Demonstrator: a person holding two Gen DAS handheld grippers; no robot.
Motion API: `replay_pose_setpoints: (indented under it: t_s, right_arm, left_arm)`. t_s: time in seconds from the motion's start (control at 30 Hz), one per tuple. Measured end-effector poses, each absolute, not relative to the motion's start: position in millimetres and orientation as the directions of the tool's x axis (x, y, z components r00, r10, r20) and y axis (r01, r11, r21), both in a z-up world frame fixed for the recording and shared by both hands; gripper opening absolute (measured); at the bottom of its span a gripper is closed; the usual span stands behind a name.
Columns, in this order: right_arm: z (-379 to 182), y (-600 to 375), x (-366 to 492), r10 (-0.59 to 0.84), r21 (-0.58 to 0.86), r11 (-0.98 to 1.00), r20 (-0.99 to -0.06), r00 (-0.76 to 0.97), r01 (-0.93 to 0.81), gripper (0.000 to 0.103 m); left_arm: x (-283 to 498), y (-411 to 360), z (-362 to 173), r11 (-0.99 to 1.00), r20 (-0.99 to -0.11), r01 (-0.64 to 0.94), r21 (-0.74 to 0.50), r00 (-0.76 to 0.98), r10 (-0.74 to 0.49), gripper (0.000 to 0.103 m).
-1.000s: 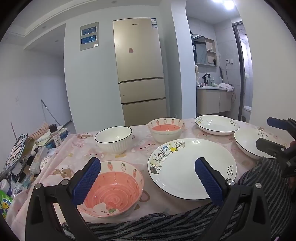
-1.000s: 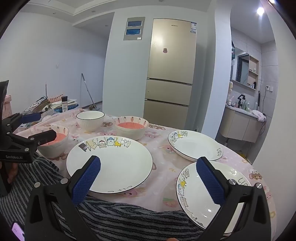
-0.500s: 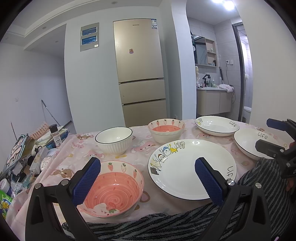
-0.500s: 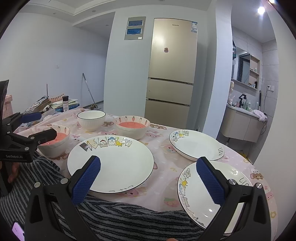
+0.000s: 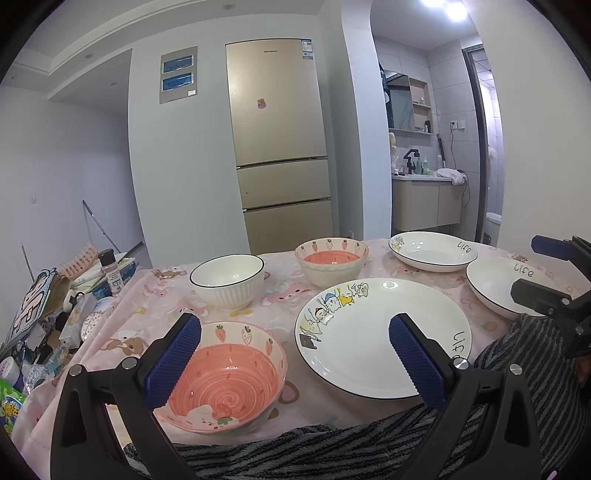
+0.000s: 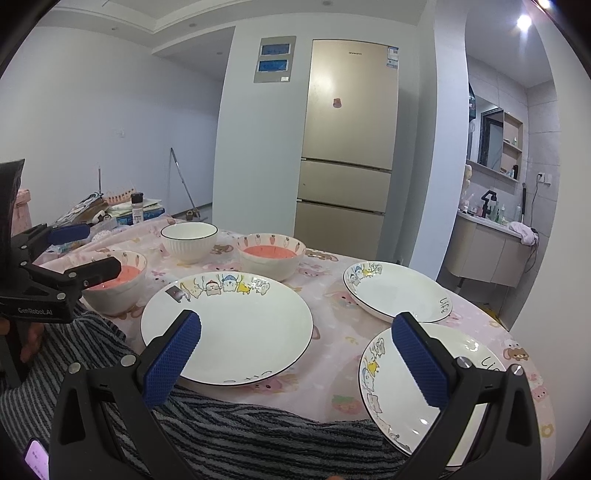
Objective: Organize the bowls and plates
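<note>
On the pink tablecloth (image 5: 280, 295) we are hovering the left gripper (image 5: 295, 354) and right gripper (image 6: 295, 354), both released, above separate bowls and plates; we should be nesting the near pink bowl (image 5: 225, 384) squarely.

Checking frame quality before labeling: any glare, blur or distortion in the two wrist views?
Left wrist view: ceiling lights blown out at top right, small glints on the big plate; fisheye bends the fridge; dark corners; focus sharp. Right wrist view: one bright ceiling light, glints on the near plate; same bending and dark corners; no motion blur.
</note>
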State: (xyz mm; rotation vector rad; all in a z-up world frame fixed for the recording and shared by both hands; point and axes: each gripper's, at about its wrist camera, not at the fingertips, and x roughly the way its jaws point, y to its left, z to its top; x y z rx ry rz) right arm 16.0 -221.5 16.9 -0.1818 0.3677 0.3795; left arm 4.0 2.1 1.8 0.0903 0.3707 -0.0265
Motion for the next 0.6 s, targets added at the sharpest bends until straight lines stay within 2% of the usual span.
replay_pose_setpoints:
  t_s: [0.6]
  right_arm:
    - [17.5, -220.5, 14.6, 0.335, -0.098, 0.912, -0.383, 0.861, -0.399, 0.103]
  left_arm:
    - [3.8, 2.5, 1.6, 0.996, -0.362, 0.042, 0.083, 0.932, -0.010, 0.103]
